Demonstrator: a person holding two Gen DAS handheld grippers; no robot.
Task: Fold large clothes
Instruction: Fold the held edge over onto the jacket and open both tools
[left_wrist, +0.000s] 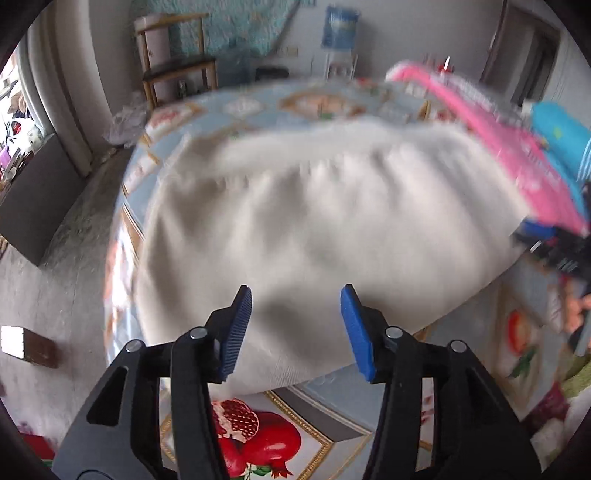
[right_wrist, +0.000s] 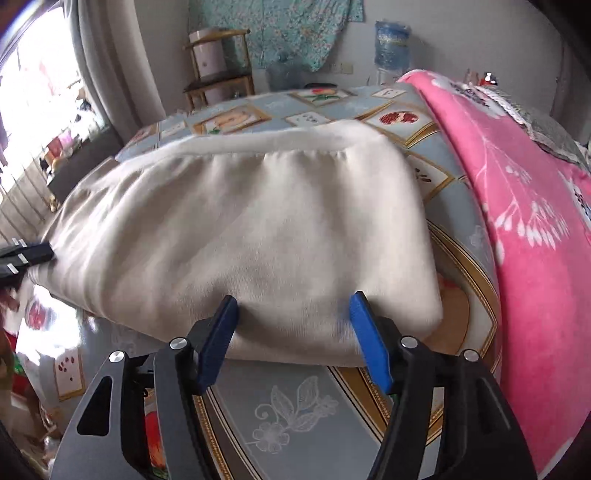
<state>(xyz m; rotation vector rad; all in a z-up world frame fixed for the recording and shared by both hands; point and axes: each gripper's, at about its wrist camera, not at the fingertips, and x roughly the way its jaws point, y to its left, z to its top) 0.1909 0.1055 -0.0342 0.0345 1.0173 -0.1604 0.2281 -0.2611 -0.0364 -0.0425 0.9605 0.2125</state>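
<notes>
A cream-white garment (left_wrist: 325, 221) lies folded on the table, with a gathered band along its far edge; it also shows in the right wrist view (right_wrist: 251, 236). My left gripper (left_wrist: 295, 299) is open and empty over the garment's near edge. My right gripper (right_wrist: 293, 304) is open at the garment's near right edge, with its blue pads on either side of a stretch of that edge. The left gripper's tip (right_wrist: 26, 254) shows at the garment's left end in the right wrist view. The right gripper (left_wrist: 554, 243) shows at the garment's right end in the left wrist view.
The table carries a blue-grey cloth with fruit pictures (right_wrist: 295, 413). A pink flowered blanket (right_wrist: 524, 229) lies along the table's right side, also in the left wrist view (left_wrist: 517, 147). A wooden chair (left_wrist: 177, 70) and a water dispenser (right_wrist: 391, 48) stand by the far wall.
</notes>
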